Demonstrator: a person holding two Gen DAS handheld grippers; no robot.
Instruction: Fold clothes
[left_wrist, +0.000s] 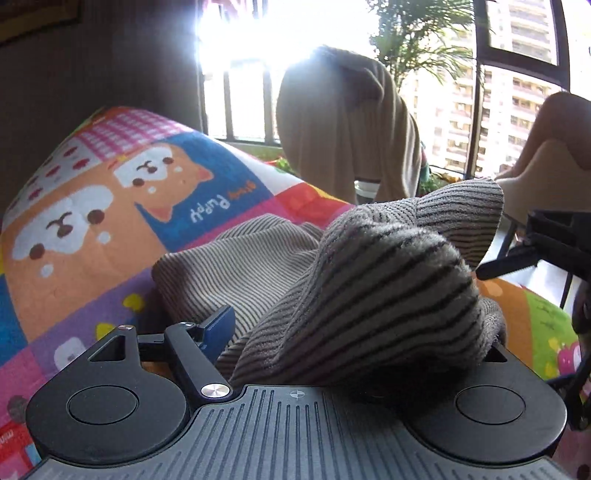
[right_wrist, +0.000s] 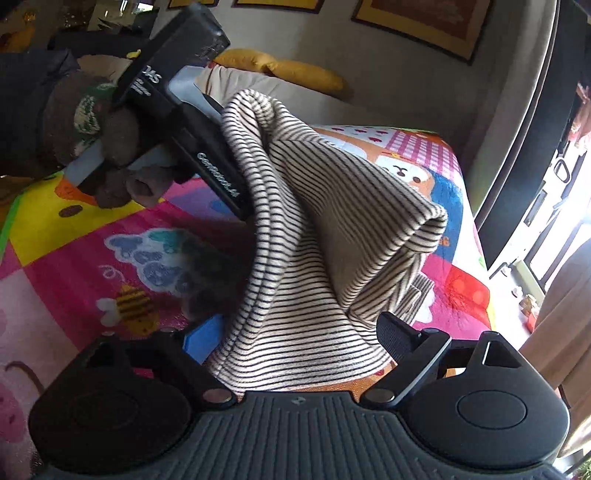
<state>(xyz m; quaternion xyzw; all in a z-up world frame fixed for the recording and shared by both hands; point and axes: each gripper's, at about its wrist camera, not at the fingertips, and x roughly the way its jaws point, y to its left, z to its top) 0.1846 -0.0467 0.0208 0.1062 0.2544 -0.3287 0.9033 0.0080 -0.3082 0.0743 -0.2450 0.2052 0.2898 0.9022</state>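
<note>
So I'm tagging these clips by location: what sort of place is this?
Most likely a bedroom or living room in a high-rise flat: a cartoon puppy blanket covers the soft surface, yellow cushions lie behind, and apartment towers show through the window.

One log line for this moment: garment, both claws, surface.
garment: striped garment bunched, partly lifted | left claw: open, cloth between fingers | right claw: open, cloth between fingers | surface: cartoon blanket

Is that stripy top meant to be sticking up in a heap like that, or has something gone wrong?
The striped garment is the odd thing: it is not flat on the cartoon blanket but bunched into a twisted peak, draped over the left gripper and spilling between the open fingers of the right gripper. It looks mid-fold, not damaged.
</note>
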